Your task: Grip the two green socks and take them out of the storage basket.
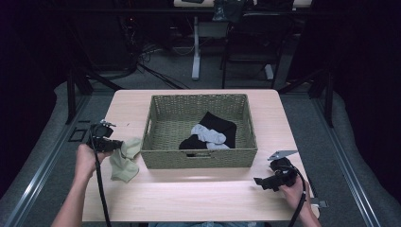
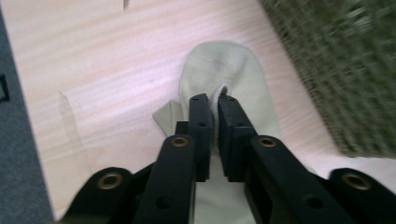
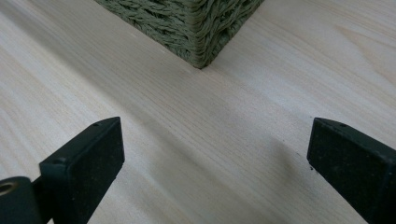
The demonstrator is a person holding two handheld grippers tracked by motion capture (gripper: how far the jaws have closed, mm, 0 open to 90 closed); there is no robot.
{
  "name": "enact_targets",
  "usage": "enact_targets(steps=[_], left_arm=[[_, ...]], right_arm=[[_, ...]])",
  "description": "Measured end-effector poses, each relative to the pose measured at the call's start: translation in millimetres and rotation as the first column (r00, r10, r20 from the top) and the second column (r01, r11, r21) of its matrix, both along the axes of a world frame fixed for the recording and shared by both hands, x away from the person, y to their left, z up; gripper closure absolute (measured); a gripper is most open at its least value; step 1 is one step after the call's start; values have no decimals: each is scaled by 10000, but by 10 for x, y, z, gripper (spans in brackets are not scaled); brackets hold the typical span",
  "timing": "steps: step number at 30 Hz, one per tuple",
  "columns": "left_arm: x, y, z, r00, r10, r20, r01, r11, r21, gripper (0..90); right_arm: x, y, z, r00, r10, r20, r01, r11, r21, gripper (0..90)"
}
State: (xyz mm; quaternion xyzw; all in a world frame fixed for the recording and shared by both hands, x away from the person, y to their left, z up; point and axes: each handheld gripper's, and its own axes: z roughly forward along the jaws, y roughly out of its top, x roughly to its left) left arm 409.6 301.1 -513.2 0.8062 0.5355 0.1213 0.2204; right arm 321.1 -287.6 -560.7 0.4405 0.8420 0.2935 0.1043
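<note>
High view: a wooden table (image 1: 189, 198) is seen from above, with a woven basket (image 1: 198, 158) at its middle.
Left gripper (image 2: 213, 103): its jaws are almost together, clamped on a fold of the beige sock (image 2: 224, 70); no earlier picture bears on any motion.
Beige sock: it is draped on the table just left of the basket, hanging from the gripper.
Right gripper (image 3: 215, 154): its jaws are held wide apart over bare wood, near the basket's corner; nothing is held between them.
Basket contents: a black sock (image 1: 220, 125) and a grey sock (image 1: 208, 136) are lying inside, touching each other.
</note>
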Motion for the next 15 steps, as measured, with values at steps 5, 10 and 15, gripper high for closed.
enact_targets(steps=[5,10,15], left_arm=[[-37,61,-100,9980,621,-63,-623,9976,-289,469],[-265,131,60,9898,1094,918,-998,9896,-1040,118],[-400,135,134,9818,1263,1420,-1155,9899,-817,30]], right_arm=[[0,-6,1,10000,-17,18,18,10000,-49,34],[-1,-12,1,10000,-15,48,16,10000,-73,34],[0,-14,0,10000,-9,67,9,10000,-56,34]])
